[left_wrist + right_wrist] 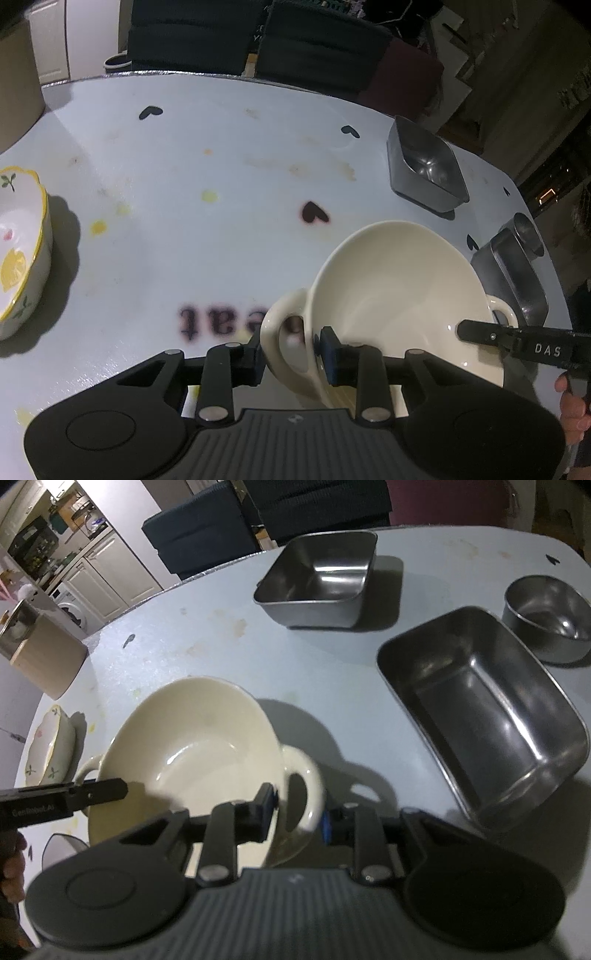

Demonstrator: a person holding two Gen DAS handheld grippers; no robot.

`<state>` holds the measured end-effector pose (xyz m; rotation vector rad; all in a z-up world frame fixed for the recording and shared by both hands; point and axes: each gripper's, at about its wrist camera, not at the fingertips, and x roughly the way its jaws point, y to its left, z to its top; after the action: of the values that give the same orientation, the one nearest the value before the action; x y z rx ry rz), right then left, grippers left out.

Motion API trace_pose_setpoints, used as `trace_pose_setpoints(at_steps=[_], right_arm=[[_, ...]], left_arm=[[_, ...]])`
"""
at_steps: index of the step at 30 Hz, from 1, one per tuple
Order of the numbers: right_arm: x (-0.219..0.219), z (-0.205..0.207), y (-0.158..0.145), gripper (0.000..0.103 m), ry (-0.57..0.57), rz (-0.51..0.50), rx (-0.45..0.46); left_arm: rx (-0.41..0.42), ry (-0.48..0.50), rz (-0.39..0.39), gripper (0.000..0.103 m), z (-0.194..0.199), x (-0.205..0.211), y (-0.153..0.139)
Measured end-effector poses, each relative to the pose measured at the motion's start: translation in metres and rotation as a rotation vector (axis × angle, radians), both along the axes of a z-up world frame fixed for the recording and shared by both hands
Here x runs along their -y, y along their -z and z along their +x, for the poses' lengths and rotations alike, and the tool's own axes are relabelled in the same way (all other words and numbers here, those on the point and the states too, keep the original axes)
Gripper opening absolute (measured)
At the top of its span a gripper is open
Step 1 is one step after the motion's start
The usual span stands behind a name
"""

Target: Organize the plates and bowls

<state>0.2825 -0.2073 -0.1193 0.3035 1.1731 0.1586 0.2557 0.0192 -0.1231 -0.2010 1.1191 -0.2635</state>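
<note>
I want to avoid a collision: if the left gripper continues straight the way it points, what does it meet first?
The left gripper already straddles the cream bowl's handle, so it would meet that handle first, then probably the table; depth is unclear.

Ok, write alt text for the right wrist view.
The right gripper straddles one handle of a cream two-handled bowl on a pale table; the left gripper reaches its opposite handle. Three empty steel containers sit beyond, a floral bowl far left.

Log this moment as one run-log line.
left gripper: shut on cream two-handled ceramic bowl handle | right gripper: astride opposite handle, grip unclear | bowl tilted over white table
</note>
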Motion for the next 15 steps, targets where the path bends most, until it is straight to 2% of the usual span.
trace_pose_setpoints(at_steps=[9,15], right_arm=[[-0.0027,0.0,0.0003,0.03,0.01,-0.015,0.012],[-0.0035,-0.0036,0.0001,0.03,0.015,-0.026,0.034]], left_arm=[[0.008,-0.008,0.007,0.032,0.0001,0.0022,0.0017],[0.05,-0.006,0.027,0.033,-0.0035,0.0059,0.0013]])
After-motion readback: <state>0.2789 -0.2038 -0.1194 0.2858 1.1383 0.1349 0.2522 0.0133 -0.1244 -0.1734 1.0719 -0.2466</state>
